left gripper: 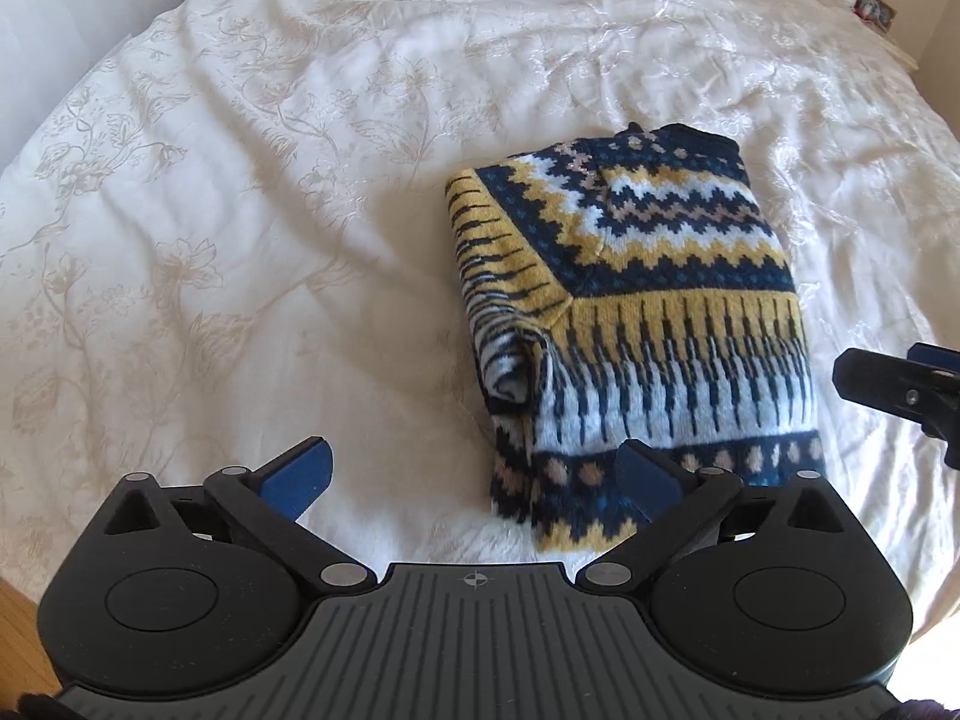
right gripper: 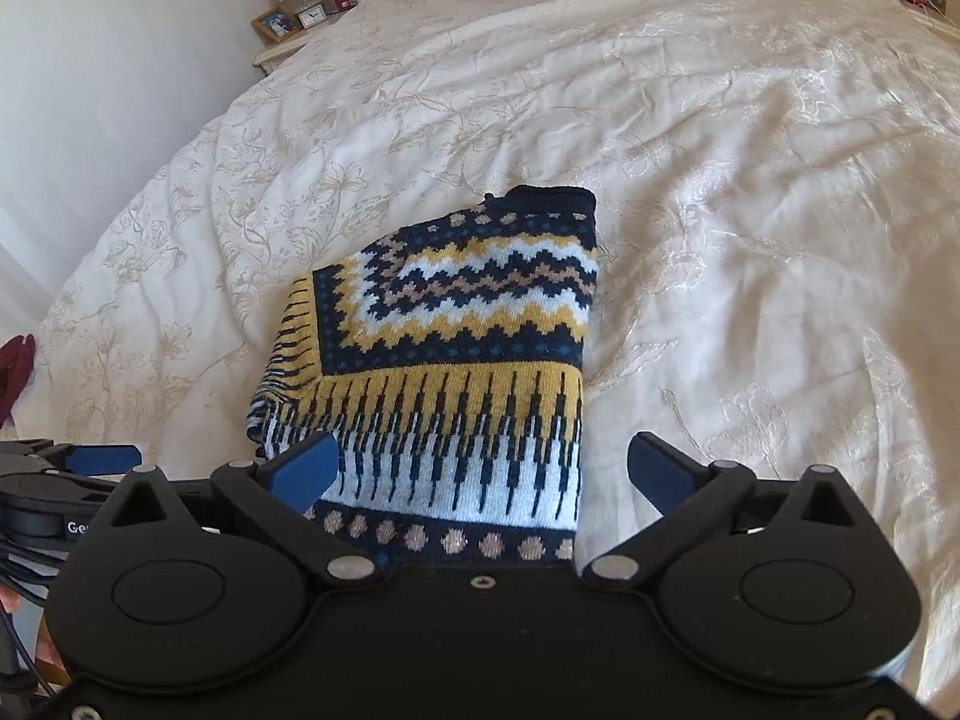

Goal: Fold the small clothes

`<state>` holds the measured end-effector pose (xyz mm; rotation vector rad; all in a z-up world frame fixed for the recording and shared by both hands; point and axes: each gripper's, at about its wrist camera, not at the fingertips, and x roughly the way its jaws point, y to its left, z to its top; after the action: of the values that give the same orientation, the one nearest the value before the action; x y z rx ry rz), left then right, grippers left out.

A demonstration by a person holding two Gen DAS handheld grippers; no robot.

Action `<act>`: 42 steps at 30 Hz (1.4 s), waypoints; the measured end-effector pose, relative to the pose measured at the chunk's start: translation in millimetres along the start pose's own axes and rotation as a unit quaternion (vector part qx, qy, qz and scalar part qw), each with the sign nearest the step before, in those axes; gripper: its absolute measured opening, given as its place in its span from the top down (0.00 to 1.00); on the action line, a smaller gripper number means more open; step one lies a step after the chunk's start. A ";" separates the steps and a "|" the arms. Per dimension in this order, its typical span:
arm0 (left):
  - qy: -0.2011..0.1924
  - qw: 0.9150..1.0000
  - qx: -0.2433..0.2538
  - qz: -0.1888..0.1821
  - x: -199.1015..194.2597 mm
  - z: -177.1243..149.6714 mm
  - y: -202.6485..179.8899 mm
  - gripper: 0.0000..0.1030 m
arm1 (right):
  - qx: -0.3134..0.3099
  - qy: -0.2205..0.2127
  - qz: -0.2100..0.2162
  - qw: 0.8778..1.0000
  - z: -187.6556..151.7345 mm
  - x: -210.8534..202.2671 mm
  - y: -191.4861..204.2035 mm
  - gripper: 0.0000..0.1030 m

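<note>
A patterned knit sweater (right gripper: 444, 372) lies folded compact at centre frame on the floral bedspread (right gripper: 750, 240), both the left claw (left gripper: 474, 480) and right claw (right gripper: 480, 468) spread apart and empty near its hem; any last fold likely wants both near corners lifted evenly.

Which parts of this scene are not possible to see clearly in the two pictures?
- Sweater near hem: right wrist view, hidden behind the right gripper body.
- Right gripper: left wrist view, cut by the right edge.
- Nightstand items: right wrist view, too small to read.
- Dark red thing: right wrist view, cut by the left edge.
</note>
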<state>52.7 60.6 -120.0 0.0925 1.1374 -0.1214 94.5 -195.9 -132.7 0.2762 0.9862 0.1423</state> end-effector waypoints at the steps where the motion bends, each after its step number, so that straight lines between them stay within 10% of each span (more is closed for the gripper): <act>1: 0.000 1.000 -0.002 0.002 -4.1 -3.4 -1.8 0.00 | 0.001 0.003 -0.003 1.000 -2.3 -3.8 -1.2 0.01; 42: 0.005 0.999 -0.032 0.041 -98.3 -54.1 -25.6 0.02 | 0.002 -0.031 -0.084 0.996 -45.0 -94.9 17.8 0.01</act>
<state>-40.3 47.4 -53.5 0.0839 1.1445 -0.0115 5.1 -194.6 -74.8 0.1995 0.9440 -0.0212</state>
